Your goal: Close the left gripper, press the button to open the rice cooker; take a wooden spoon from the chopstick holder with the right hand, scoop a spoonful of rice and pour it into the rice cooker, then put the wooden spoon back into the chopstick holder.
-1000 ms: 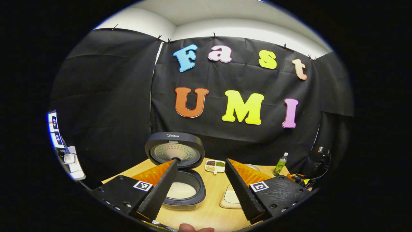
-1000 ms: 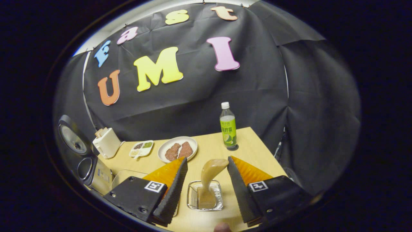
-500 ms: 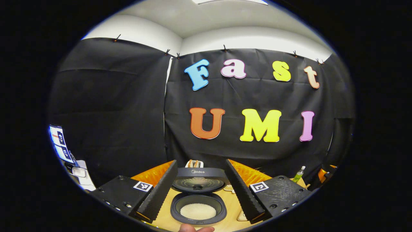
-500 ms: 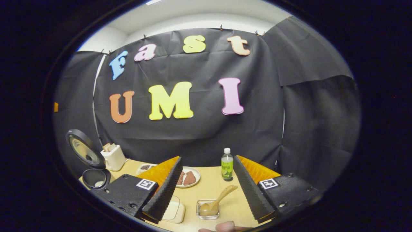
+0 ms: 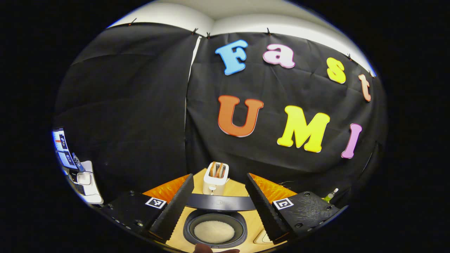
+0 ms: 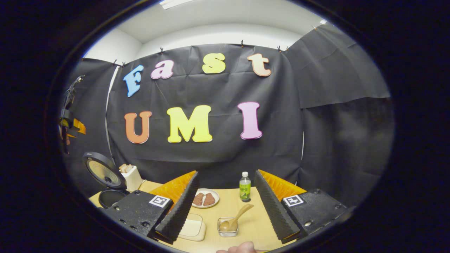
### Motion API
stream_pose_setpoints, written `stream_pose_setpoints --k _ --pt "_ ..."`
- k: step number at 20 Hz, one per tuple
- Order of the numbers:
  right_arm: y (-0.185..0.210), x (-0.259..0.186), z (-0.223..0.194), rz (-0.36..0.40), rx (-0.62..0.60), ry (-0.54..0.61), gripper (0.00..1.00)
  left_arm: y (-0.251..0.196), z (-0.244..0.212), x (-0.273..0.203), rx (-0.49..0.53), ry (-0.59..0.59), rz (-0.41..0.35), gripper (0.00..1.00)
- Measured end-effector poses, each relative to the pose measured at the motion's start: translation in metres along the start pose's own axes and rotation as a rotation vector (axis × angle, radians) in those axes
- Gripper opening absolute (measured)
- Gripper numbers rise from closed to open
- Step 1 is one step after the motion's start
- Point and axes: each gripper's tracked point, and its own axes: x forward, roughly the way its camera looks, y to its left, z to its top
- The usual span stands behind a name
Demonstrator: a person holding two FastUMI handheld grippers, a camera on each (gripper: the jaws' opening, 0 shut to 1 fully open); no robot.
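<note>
Both tools, left tool (image 5: 219, 207) and right tool (image 6: 225, 207), are standing wide, holding nothing. Pale wooden spoon (image 6: 235, 218) is leaning in the small clear holder (image 6: 227, 228), lower centre; dark round rice cooker (image 5: 214, 230) is sitting open. Risk, judged: a bump could be tipping that light holder.

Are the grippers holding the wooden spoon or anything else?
No, nothing is held. The right gripper is open, with the wooden spoon resting in its holder. The left gripper is open above the rice cooker.

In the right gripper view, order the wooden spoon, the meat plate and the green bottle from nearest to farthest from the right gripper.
1. Wooden spoon: in the clear holder, just ahead between the fingers.
2. Meat plate: farther back, to the left.
3. Green bottle: at the table's back edge, only slightly beyond the plate.
</note>
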Motion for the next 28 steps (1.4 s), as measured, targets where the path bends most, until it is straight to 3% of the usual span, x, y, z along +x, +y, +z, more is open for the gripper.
stream_pose_setpoints --k 7,10,16,17,28 --pt "-0.023 -0.041 -0.017 -0.074 0.010 0.048 1.00 0.001 -0.042 0.045 0.092 0.163 0.023 0.95" --pt "-0.030 -0.057 -0.019 -0.102 -0.019 0.044 0.99 -0.001 -0.052 0.050 0.109 0.171 0.018 0.97" --pt "-0.025 -0.084 -0.011 -0.120 -0.046 0.032 0.99 -0.002 -0.073 0.027 0.086 0.177 -0.008 0.97" --pt "-0.021 -0.085 -0.010 -0.116 -0.049 0.029 1.00 -0.003 -0.080 0.020 0.088 0.180 -0.015 1.00" --pt "0.006 -0.097 -0.025 -0.093 -0.052 0.065 1.00 -0.002 -0.174 -0.025 0.112 0.303 -0.070 0.97"
